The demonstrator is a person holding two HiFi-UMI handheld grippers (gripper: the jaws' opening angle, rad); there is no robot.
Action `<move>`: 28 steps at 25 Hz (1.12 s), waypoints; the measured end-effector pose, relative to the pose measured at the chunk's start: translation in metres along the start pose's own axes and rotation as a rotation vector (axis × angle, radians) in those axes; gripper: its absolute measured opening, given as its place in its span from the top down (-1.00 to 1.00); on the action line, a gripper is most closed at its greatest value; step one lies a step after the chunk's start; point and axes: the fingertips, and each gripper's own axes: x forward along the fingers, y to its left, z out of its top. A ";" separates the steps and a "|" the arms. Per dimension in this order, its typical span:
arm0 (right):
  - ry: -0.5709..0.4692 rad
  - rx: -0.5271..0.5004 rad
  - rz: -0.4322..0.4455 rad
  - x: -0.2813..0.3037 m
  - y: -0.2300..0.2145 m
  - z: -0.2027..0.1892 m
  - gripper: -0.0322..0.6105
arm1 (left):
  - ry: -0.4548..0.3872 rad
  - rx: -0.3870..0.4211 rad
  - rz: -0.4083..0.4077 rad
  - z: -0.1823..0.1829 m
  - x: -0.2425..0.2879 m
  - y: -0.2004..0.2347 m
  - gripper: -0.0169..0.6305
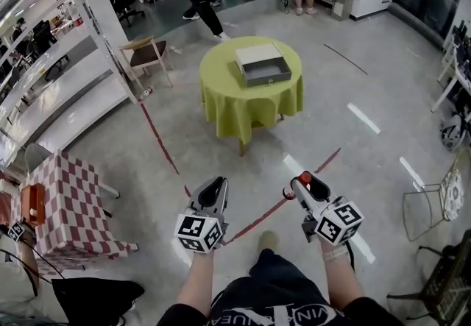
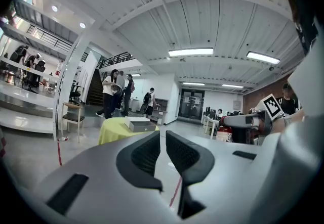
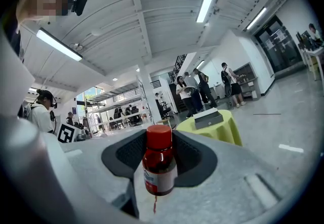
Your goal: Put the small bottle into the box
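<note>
1. Bottle (image 3: 158, 165), small, round, dark red w/ red cap + white label: pinched btwn the right gripper (image 1: 305, 185) jaws, cap poking above the pads.
2. Left gripper (image 1: 213, 186): jaws closed to a thin slit, nothing btwn them.
3. Grey rectangular open box (image 1: 263, 65) sits nearer the far edge of the round table w/ yellow-green cloth (image 1: 221, 96), well apart from both grippers.

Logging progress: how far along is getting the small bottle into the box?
Done: the small bottle is gripped in the right gripper. In hand: the carry; the table stands across the floor ahead. Left: reaching the box on that table and placing the bottle inside.
</note>
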 end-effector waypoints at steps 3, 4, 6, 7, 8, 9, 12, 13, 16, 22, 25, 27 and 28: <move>0.002 -0.003 0.012 0.017 -0.014 0.007 0.42 | -0.003 -0.001 0.005 0.005 0.022 0.007 0.83; 0.006 -0.002 0.018 0.023 -0.017 0.009 0.42 | -0.003 -0.005 0.010 0.007 0.028 0.010 0.83; 0.012 0.003 0.026 0.033 -0.025 0.012 0.42 | 0.002 -0.012 0.019 0.010 0.040 0.015 0.83; 0.013 0.006 0.027 0.038 -0.030 0.014 0.42 | 0.006 -0.013 0.020 0.011 0.046 0.016 0.83; 0.013 0.010 0.027 0.043 -0.035 0.017 0.42 | 0.011 -0.014 0.023 0.012 0.052 0.018 0.83; 0.011 0.013 0.028 0.048 -0.041 0.019 0.42 | 0.014 -0.016 0.028 0.012 0.058 0.021 0.83; 0.009 0.019 0.041 0.065 -0.054 0.026 0.42 | 0.012 -0.030 0.054 0.015 0.074 0.034 0.83; 0.009 0.018 0.045 0.070 -0.058 0.028 0.42 | 0.010 -0.032 0.058 0.016 0.079 0.037 0.83; 0.007 0.022 0.050 0.083 -0.074 0.034 0.42 | 0.010 -0.022 0.055 0.019 0.099 0.039 0.83; 0.010 0.024 0.062 0.103 -0.100 0.042 0.42 | 0.012 -0.026 0.055 0.016 0.134 0.042 0.83; -0.002 0.035 0.060 0.109 -0.112 0.048 0.42 | 0.009 -0.025 0.055 0.017 0.145 0.042 0.83; -0.003 0.042 0.059 0.111 -0.117 0.050 0.42 | 0.013 -0.027 0.058 0.016 0.151 0.043 0.83; -0.002 0.044 0.057 0.111 -0.120 0.050 0.42 | 0.017 -0.029 0.058 0.016 0.154 0.043 0.83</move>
